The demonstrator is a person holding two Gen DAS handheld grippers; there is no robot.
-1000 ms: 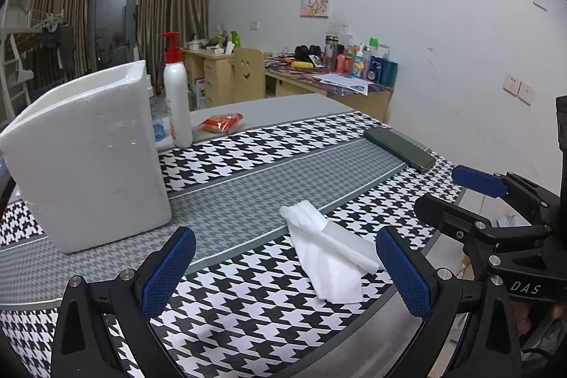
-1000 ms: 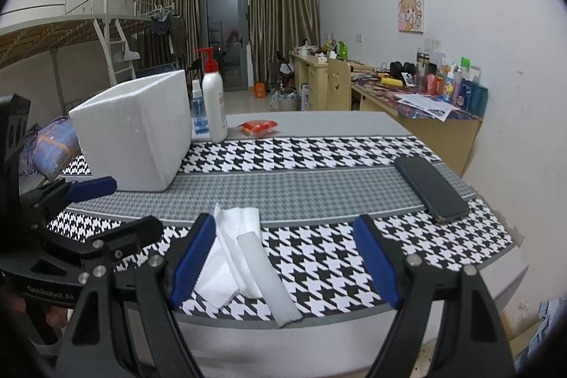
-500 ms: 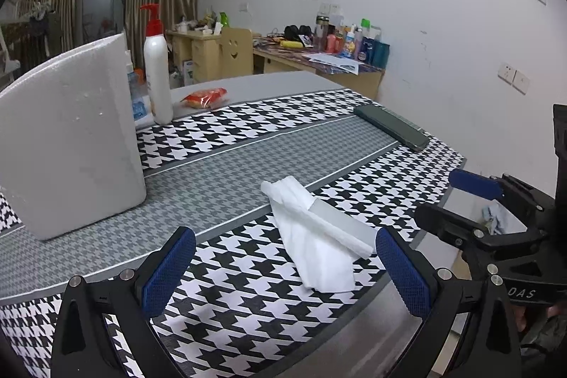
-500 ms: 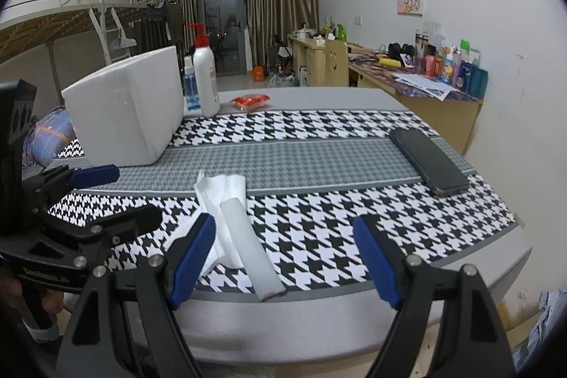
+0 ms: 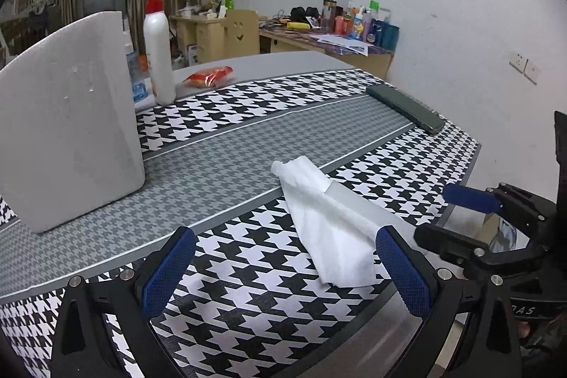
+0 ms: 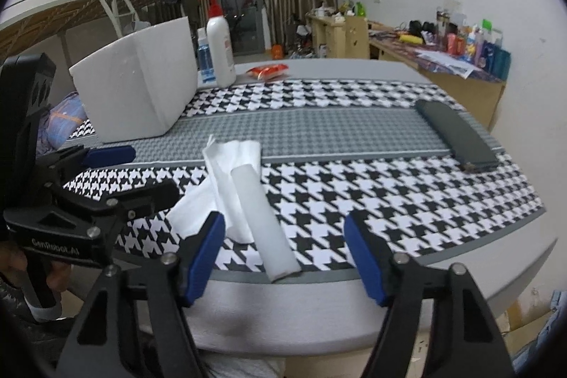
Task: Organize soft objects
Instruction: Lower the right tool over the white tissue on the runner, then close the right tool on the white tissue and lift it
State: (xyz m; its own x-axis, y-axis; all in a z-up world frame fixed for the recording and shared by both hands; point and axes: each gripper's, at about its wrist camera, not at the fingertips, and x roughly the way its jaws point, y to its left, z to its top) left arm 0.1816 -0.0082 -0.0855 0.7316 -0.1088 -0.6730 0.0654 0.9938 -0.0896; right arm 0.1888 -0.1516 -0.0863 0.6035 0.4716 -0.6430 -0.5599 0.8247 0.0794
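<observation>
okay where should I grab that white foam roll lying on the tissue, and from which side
Probably its near end: the foam roll lies lengthwise toward the right tool, that end past the tissue near the table edge. Come in low from the front, jaws spanning its narrow width; they are already open wider than the roll.

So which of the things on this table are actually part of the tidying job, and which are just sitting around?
Part of the job:
white tissue
white foam strip lying on it
white foam box, probably the container
left gripper and right gripper, both open

Just lying about:
lotion pump bottle
red snack packet
dark phone
small blue bottle
</observation>
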